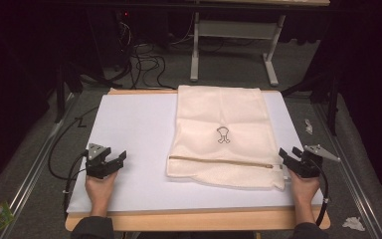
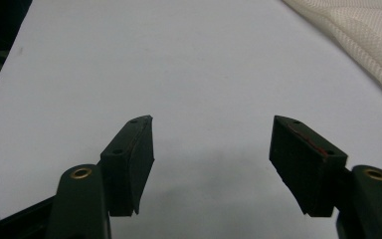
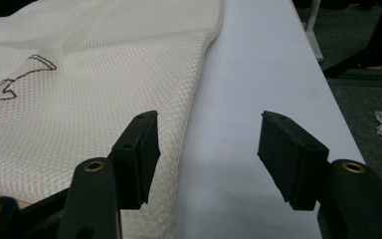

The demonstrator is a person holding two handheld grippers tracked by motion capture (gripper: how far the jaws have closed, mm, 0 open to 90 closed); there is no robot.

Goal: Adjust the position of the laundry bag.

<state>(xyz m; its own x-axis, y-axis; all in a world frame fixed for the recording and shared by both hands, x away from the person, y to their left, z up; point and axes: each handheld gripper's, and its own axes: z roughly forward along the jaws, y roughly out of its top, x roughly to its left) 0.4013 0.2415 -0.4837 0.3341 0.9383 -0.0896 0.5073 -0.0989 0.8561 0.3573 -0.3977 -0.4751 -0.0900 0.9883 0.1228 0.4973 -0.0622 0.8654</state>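
A cream mesh laundry bag [image 1: 223, 135] lies flat on the white table sheet [image 1: 129, 129], with a brass zipper [image 1: 224, 162] across its near end and a small dark emblem [image 1: 222, 134] in the middle. My left gripper [image 1: 113, 160] rests near the sheet's front left, open and empty, well left of the bag [image 2: 363, 35]. My right gripper [image 1: 289, 154] hovers at the bag's near right corner, open, with the bag's edge [image 3: 104, 89] under its left jaw and bare sheet [image 3: 248, 99] between the jaws.
The table's wooden front edge [image 1: 199, 219] runs just behind my hands. Cables [image 1: 144, 62] and a white metal stand [image 1: 234, 45] sit on the floor beyond the table. Crumpled scraps [image 1: 353, 223] lie on the floor at the right.
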